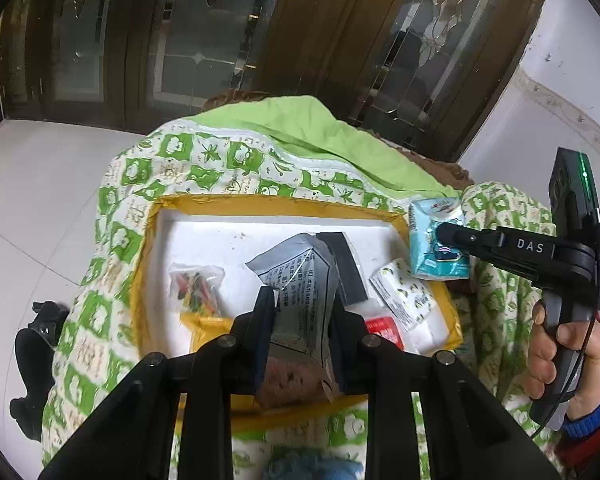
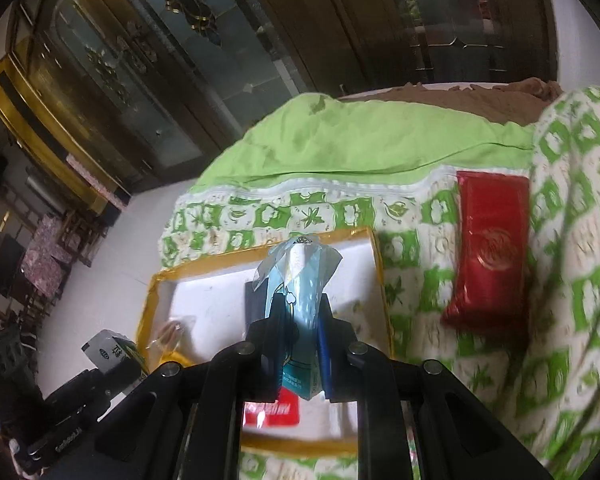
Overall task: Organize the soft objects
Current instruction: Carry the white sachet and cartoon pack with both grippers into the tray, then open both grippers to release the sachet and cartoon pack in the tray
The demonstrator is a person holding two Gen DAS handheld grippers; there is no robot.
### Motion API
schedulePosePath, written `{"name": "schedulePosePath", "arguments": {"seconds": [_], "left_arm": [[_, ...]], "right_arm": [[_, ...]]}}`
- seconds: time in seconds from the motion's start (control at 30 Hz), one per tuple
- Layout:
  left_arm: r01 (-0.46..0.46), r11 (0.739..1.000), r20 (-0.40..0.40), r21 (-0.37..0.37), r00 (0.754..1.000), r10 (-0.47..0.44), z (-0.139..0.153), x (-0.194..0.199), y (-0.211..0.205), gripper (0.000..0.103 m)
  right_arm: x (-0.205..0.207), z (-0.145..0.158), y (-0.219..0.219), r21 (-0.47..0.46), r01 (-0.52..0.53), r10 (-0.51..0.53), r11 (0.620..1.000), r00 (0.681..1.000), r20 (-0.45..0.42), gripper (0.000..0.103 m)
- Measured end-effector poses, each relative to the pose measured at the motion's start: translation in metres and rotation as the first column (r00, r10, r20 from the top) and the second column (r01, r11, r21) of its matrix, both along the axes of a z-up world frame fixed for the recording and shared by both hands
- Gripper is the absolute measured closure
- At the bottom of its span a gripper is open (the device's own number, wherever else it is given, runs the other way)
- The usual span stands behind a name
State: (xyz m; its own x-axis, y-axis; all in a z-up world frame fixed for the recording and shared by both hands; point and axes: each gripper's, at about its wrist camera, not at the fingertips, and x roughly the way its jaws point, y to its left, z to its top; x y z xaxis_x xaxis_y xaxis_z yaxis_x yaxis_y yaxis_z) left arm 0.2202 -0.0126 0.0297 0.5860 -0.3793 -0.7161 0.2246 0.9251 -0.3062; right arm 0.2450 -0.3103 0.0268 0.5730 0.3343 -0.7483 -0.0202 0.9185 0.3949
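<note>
My left gripper point(image 1: 302, 304) is shut on a grey printed packet point(image 1: 296, 280) and holds it over the yellow-edged white box point(image 1: 276, 204) on the green patterned quilt. My right gripper point(image 2: 300, 312) is shut on a light blue tissue pack point(image 2: 298, 276), which also shows in the left wrist view point(image 1: 436, 236) above the box's right edge. In the box lie a clear bag of small colored items point(image 1: 196, 284), a black block point(image 1: 346, 268), a white patterned tissue pack point(image 1: 404, 290) and a red packet point(image 1: 386, 330). A red pack point(image 2: 488, 244) lies on the quilt right of the box.
The green and white quilt point(image 1: 204, 160) covers a seat, with a plain green part point(image 2: 340, 140) behind. Dark glass doors point(image 1: 180, 40) stand at the back. A black object point(image 1: 36, 344) lies on the white floor at left. A blue soft item point(image 1: 312, 468) shows at the bottom.
</note>
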Motion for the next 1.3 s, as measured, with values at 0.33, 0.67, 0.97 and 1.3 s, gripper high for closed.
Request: {"name": "schedulePosePath", "arguments": {"seconds": [0.33,0.67,0.97,1.3], "left_arm": [[0.015,0.999,-0.059,0.049,0.998,-0.012,-0.03,0.04,-0.013,0.079],[0.028,0.995,-0.114,0.094,0.993,-0.017,-0.055,0.055,-0.023,0.078],[0.003,0.997,-0.094,0.075,0.996,0.004,-0.049,0.05,-0.022,0.04],[-0.042,0.999,-0.027,0.035,0.999,0.043,-0.024,0.01,-0.006,0.019]], "right_arm": [[0.034,-0.042,0.027,-0.093,-0.045,0.037,0.995,0.996,-0.085,0.088],[0.044,-0.057,0.035,-0.086,-0.068,0.06,0.994,0.994,-0.091,0.086],[0.036,-0.048,0.034,-0.064,-0.051,0.048,0.997,0.998,-0.042,0.057],[0.005,-0.037,0.014,0.069,0.033,-0.033,0.997,0.999,-0.004,0.035]]}}
